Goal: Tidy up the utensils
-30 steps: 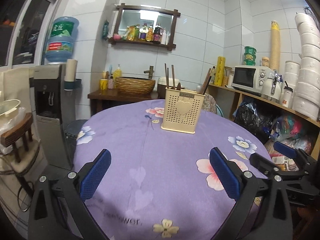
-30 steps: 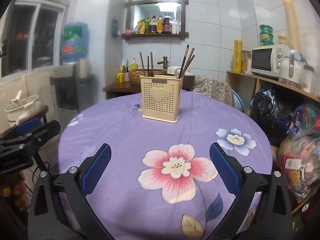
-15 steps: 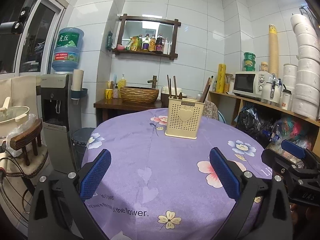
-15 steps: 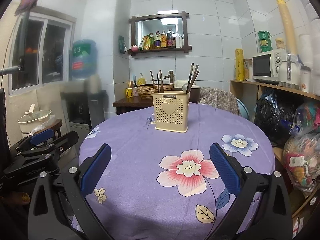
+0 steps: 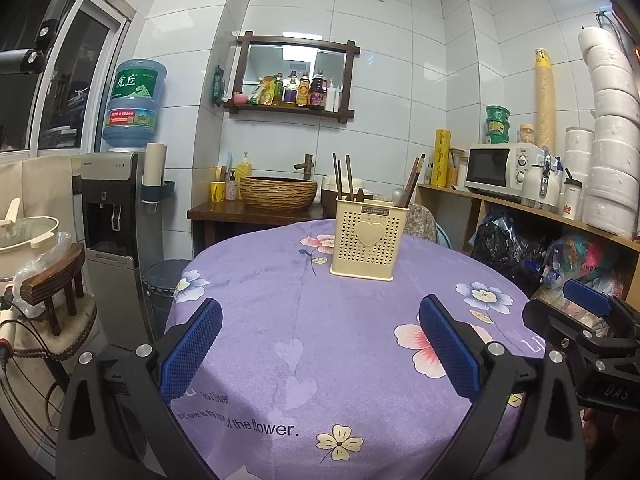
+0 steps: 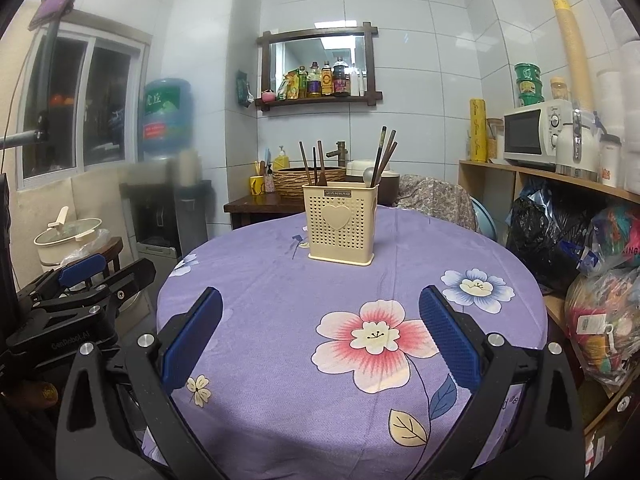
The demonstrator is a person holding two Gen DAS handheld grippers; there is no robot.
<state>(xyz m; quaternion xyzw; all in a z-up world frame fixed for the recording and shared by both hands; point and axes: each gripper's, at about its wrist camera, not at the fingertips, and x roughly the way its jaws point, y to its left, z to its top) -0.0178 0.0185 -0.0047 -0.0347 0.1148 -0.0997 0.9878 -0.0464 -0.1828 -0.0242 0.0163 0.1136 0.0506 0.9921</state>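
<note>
We have drawn both grippers, left (image 5: 319,350) and right (image 6: 320,347), back from the utensil holder (image 6: 341,222); both gape wide, holding nothing.

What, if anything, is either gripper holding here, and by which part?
Nothing is held. The left gripper and right gripper are both open and empty; the utensils stand in the cream holder.

One utensil holder (image 6: 340,222), six chopsticks (image 6: 383,156), one spoon (image 6: 368,175), two hand-held grippers (image 5: 320,354).
</note>
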